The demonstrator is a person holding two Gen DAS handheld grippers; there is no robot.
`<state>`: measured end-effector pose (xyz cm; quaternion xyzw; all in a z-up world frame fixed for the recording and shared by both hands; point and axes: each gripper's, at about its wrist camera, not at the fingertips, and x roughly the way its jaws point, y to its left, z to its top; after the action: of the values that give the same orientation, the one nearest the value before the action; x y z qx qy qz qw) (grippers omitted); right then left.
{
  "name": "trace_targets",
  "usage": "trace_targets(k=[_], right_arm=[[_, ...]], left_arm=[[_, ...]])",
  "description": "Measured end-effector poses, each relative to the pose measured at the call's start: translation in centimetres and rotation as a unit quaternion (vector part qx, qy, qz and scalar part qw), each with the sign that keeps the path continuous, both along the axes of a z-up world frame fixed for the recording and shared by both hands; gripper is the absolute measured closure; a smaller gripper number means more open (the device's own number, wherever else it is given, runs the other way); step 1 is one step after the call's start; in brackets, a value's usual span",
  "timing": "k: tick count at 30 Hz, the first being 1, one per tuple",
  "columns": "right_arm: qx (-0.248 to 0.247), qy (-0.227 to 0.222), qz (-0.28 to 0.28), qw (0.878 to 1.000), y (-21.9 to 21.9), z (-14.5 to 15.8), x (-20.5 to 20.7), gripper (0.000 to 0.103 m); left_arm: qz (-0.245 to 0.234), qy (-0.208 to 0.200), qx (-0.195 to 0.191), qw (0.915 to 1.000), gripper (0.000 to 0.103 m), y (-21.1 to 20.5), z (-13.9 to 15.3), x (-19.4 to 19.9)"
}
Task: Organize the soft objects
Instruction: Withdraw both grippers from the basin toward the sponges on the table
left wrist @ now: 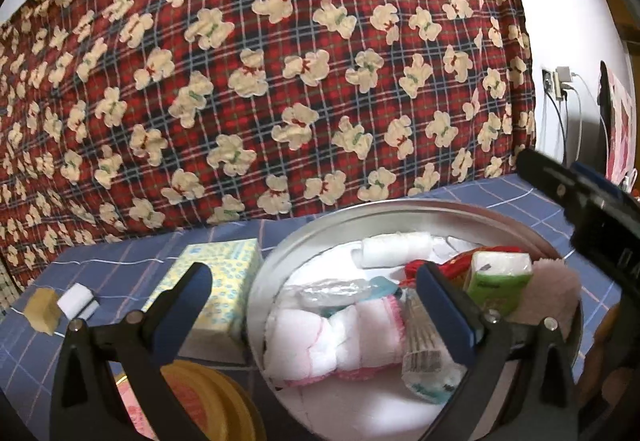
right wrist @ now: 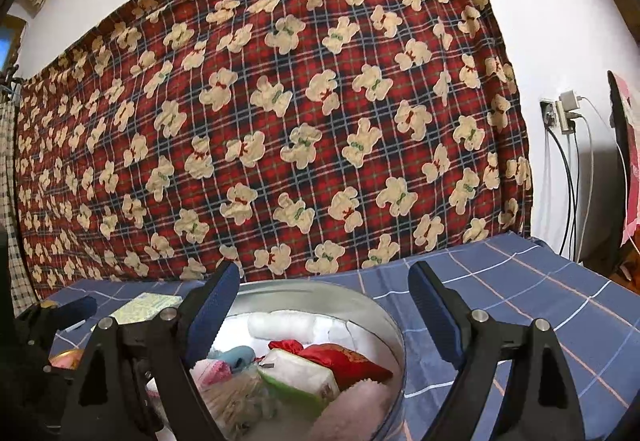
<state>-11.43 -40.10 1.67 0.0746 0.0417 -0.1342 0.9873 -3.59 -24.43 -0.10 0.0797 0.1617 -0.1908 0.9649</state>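
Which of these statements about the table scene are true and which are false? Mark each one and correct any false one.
1. The round metal tin holds several soft things. True.
2. The yellow tissue box lies inside the tin. False: it lies on the blue checked cloth, beside the tin.
3. The left gripper is clamped on the green tissue pack. False: its jaws stand open with nothing between them.
4. The right gripper is open above the tin. True.
5. A brown sponge block and a small white roll lie outside the tin. True.
6. The hanging cloth behind the table is plain green. False: the bear-print cloth is red plaid.
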Motion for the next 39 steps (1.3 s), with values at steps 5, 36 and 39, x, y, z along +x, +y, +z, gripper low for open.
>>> trace_targets(k=[5, 36, 39], right_arm=[[-0.008, -0.009, -0.012, 1.000, 0.4, 0.2, -0.5, 0.015], [0.008, 0.007, -0.010, 1.000, 12.1, -0.4, 1.9, 0.015], [0.005, 0.005, -0.003, 1.000, 13.9, -0.4, 2.4, 0.015]], left_arm=[[0.005, -0.014, -0.004, 0.9999, 0.000, 1.1, 0.1, -0.7], [0.063, -0.023, -0.003, 0.9978, 0.000, 13.4, 0.0, -0.3], [0.075, -0.023, -0.006, 0.9969, 0.000, 15.0, 0.0, 0.2]])
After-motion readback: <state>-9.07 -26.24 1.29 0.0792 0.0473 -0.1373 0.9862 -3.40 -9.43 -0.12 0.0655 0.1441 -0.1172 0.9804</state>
